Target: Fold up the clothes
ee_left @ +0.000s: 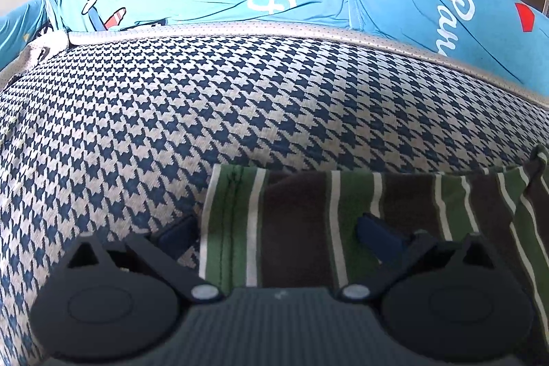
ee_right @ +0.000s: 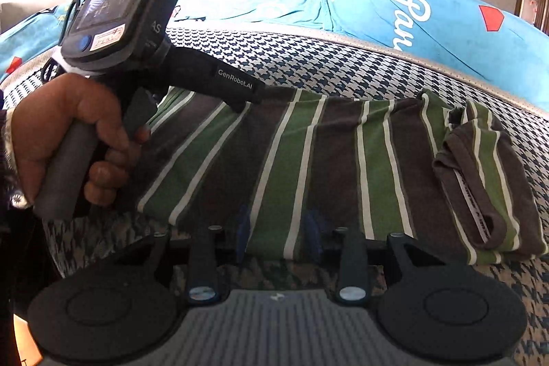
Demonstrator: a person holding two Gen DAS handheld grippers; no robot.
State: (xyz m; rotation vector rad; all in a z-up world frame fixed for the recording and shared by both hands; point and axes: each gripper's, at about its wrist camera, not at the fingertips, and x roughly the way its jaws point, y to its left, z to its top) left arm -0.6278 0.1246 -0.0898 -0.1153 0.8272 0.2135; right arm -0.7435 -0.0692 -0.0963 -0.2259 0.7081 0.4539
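Lighting: bright, even daylight; soft shadow is cast beneath the striped shirt (ee_right: pixel 343 167) and the left hand (ee_right: pixel 68 139). Optics: strong fisheye curvature is seen, with dark vignetted corners. Focus: the near claw housings are rendered soft and slightly blurred.

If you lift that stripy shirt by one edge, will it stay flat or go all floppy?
Probably floppy: the striped shirt is thin cloth, with its collar already bunched. It looks light. It likely won't slide much on the woven houndstooth cover.
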